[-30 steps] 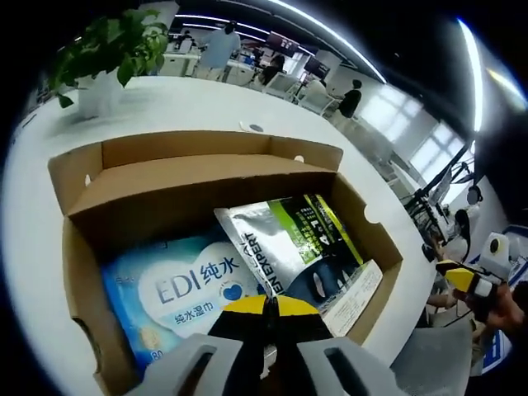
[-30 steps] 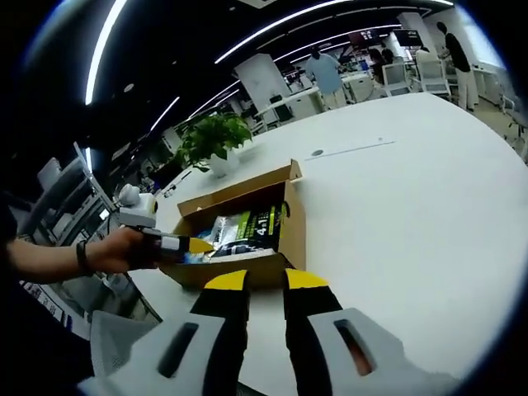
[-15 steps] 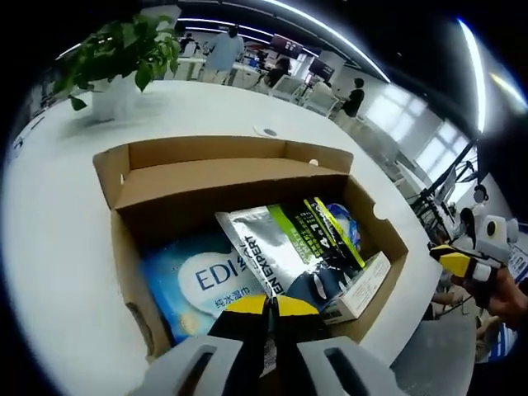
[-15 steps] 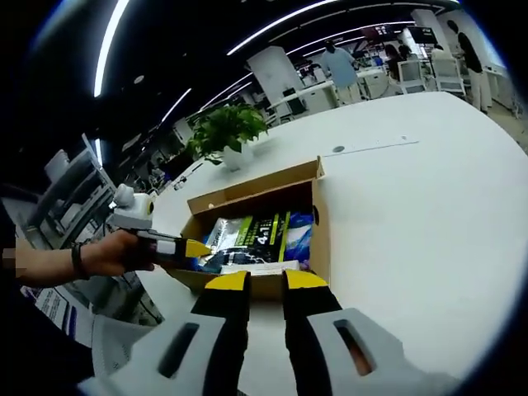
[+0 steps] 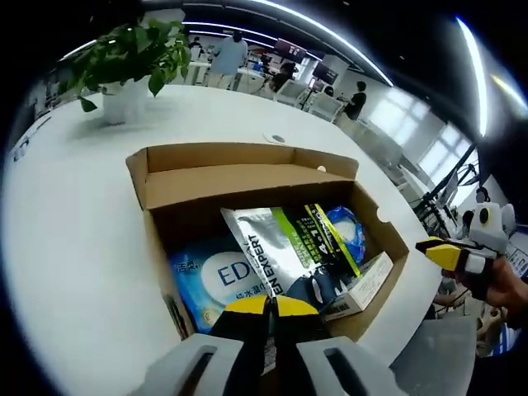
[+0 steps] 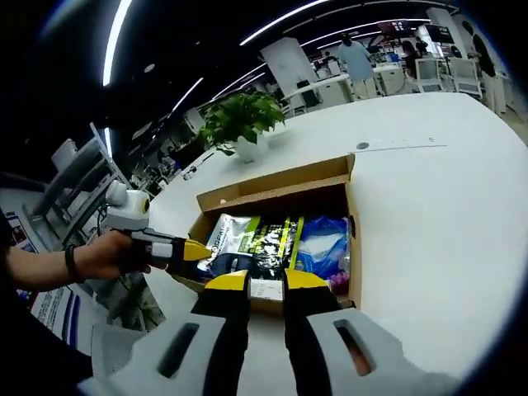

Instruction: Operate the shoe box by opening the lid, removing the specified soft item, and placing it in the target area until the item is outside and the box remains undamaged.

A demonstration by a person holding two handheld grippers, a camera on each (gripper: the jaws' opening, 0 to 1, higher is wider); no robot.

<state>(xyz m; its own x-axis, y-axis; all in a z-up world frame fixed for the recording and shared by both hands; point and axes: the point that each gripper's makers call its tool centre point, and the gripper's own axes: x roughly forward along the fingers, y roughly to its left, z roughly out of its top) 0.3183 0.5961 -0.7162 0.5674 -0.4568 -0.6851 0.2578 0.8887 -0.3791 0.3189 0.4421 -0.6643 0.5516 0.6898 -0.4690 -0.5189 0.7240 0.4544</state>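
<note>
Shoe box [image 5: 247, 177] is sitting open on the white desk [image 5: 74, 239], lid folded back. Soft items are lying inside: silver-green pouch [image 5: 276, 247] w/ its long axis running away from the left claw [image 5: 270, 307], blue wipes pack [image 5: 219, 276] beside it.

Left claw is hovering just at the box's near wall, jaws together, holding nothing; it's the nearer one, so likely the one to reach in.

Right claw [image 6: 256, 282] is hanging at the opposite side, jaws a little apart, empty.

Potted plant [image 5: 132, 62] is standing well behind; open office, people far off.
</note>
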